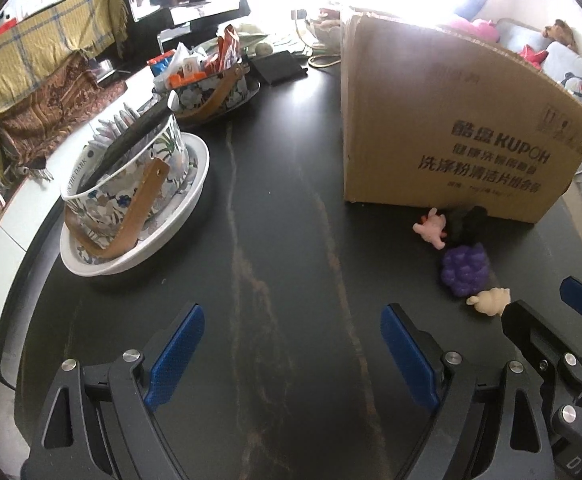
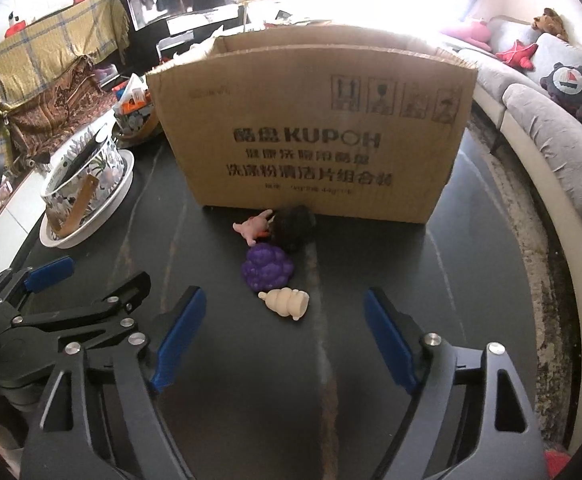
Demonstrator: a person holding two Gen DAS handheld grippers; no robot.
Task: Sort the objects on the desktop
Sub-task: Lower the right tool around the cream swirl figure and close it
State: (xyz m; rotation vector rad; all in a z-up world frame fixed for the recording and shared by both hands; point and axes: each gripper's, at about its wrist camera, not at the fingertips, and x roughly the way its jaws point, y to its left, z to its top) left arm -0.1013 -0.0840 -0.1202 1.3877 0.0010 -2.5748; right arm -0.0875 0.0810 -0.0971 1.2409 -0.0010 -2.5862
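Observation:
Several small toys lie on the dark table in front of a cardboard box [image 2: 311, 128]: a pink figure [image 2: 253, 227], a black fuzzy object [image 2: 293, 226], a purple grape bunch [image 2: 267, 266] and a beige figure [image 2: 287, 300]. My right gripper [image 2: 283, 340] is open and empty, just short of the beige figure. My left gripper [image 1: 291, 352] is open and empty over bare table, left of the toys. In the left wrist view the toys sit at right: pink figure [image 1: 431, 227], grapes [image 1: 465, 268], beige figure [image 1: 491, 300], box [image 1: 451, 120].
A floral basket [image 1: 131, 176] on a white plate [image 1: 195, 188] stands at left, holding a dark flat object. A second floral basket [image 1: 211, 88] with packets stands behind it. A grey sofa [image 2: 551, 120] curves along the right of the table.

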